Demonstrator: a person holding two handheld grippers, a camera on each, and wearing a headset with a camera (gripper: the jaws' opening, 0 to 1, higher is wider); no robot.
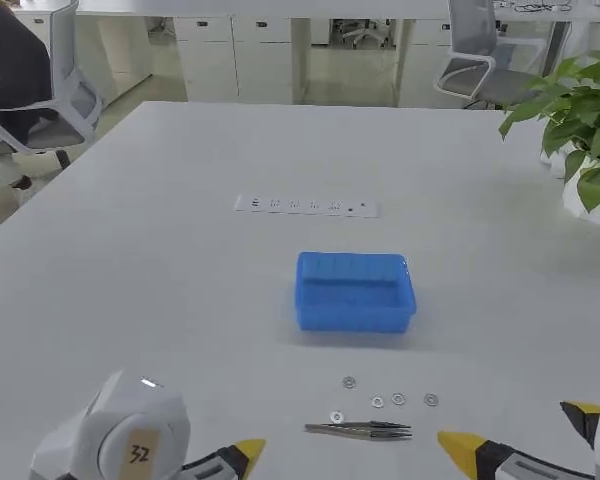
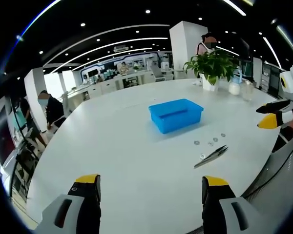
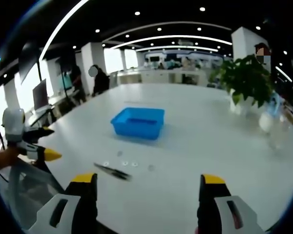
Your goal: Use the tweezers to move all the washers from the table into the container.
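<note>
A blue container (image 1: 355, 290) stands mid-table; I also see the container (image 2: 176, 115) (image 3: 137, 123) from each gripper. Several small metal washers (image 1: 398, 399) (image 2: 210, 143) (image 3: 127, 162) lie loose on the white table, nearer to me than the box. Just in front of them rest the metal tweezers (image 1: 360, 429) (image 2: 212, 156) (image 3: 112, 171). My left gripper (image 2: 150, 181) hovers open at the table's near edge, left of the tweezers, holding nothing. My right gripper (image 1: 520, 432) (image 3: 147, 179) is open and empty to the right of the tweezers.
A white power strip (image 1: 305, 206) lies beyond the container. A potted plant (image 1: 580, 120) stands at the far right edge, with a bottle (image 3: 266, 122) near it. Office chairs (image 1: 50, 100) (image 1: 480, 60) flank the table's far side. People stand in the background.
</note>
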